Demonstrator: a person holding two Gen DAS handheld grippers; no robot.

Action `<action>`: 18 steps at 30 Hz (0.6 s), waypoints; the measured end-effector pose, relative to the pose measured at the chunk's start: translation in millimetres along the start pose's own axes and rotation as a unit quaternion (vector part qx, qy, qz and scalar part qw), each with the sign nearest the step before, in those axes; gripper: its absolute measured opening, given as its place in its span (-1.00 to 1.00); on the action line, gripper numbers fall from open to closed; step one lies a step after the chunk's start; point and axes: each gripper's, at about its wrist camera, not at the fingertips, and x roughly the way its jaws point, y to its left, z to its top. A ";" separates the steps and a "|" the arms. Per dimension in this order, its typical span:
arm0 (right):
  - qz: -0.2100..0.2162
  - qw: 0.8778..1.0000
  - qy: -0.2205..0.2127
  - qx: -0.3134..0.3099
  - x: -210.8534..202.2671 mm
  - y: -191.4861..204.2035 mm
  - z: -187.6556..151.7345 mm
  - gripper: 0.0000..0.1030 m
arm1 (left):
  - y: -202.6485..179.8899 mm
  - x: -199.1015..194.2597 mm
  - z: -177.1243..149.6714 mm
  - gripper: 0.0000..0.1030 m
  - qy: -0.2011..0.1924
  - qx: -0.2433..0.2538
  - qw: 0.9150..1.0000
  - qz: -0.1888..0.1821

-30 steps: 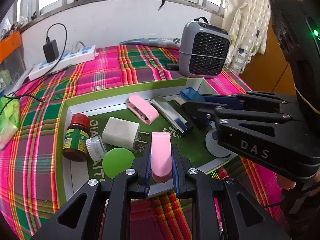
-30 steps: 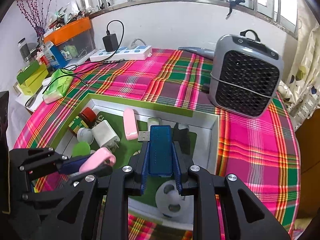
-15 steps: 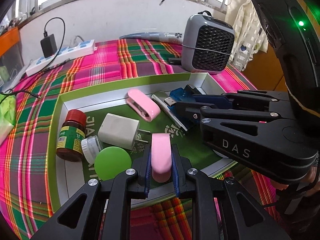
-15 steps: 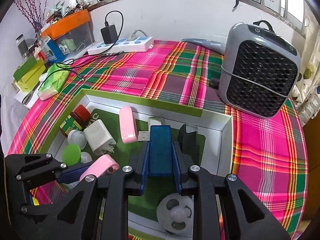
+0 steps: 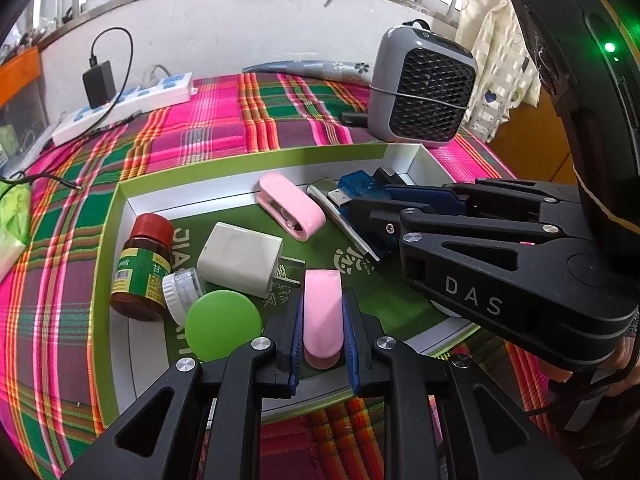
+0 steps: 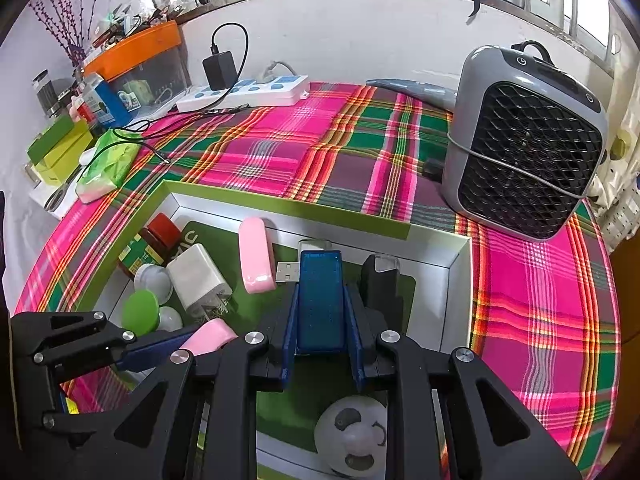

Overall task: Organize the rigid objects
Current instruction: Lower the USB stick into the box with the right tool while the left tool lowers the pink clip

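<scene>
Both jaws grip: left gripper (image 5: 323, 322) pinches a pink case (image 5: 323, 312), its jaws having just eased slightly; right gripper (image 6: 322, 330) clamps a blue USB stick (image 6: 320, 300). Both hang over the green-rimmed tray (image 6: 288, 202). Only the right view shows a panda-faced ball (image 6: 352, 436) nearest; the left view alone shows the brown bottle's (image 5: 142, 268) label side. Farther back stands a grey fan (image 6: 524, 140).
</scene>
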 end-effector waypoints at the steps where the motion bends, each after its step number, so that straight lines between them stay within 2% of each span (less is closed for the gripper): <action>1: 0.000 1.000 0.001 0.000 0.3 0.4 0.3 -0.55 | 0.0 -0.5 -0.4 -0.64 0.000 0.000 1.000 0.000; 9: -0.001 1.000 0.001 0.000 1.0 1.1 0.7 -0.55 | 1.8 -0.1 0.1 -0.45 0.001 -0.006 1.000 0.014; 18: 0.001 1.000 0.001 0.000 0.9 1.1 0.4 -0.54 | 1.7 -2.1 -0.2 -0.43 0.001 -0.006 1.000 0.019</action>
